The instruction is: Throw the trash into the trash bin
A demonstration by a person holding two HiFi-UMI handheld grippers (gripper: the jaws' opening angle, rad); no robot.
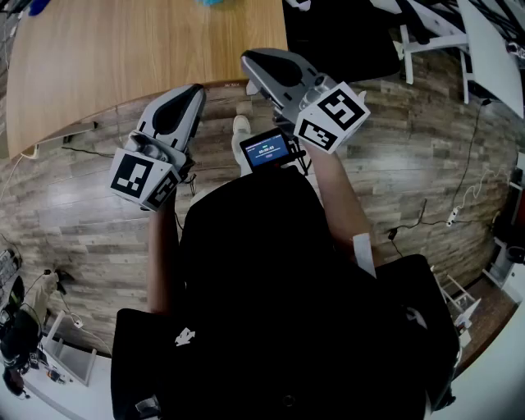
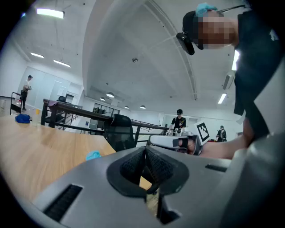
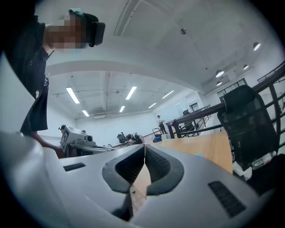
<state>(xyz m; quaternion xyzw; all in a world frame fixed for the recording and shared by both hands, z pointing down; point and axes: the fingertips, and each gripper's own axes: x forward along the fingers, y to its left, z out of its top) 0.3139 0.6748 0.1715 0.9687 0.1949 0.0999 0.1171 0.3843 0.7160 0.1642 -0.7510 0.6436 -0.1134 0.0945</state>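
Head view first: both my arms were held out over the wood-plank floor [image 1: 74,205], just short of the worktop [image 1: 123,57]. My left claw [image 1: 197,89] pointed up and to the right towards the worktop's edge. My right claw [image 1: 246,61] pointed up and to the left, its tip right at that edge. At the top rim of the picture lay a blue scrap [image 1: 215,2] on the worktop, which I took for the trash. It was well ahead of both tips and roughly between their two lines.

Left gripper view: my left claw [image 2: 145,149] was clenched, pads meeting, nothing in it. The blue scrap [image 2: 93,155] sat on the wood ahead and left of the pads. It was a crumpled lump with no long axis I could read.

Right gripper view: my right claw [image 3: 144,147] was clenched shut too, and empty. Out on the worktop [image 3: 209,149], right of the pads, there was a faint blue speck, too small to call.

So the scrap lay forward, across the wood, inward of each claw. By the head view the right tip looked slightly nearer, though not by much. Either claw would have had to open and reach out over the edge. The trash bin was in no view, so I couldn't place it.
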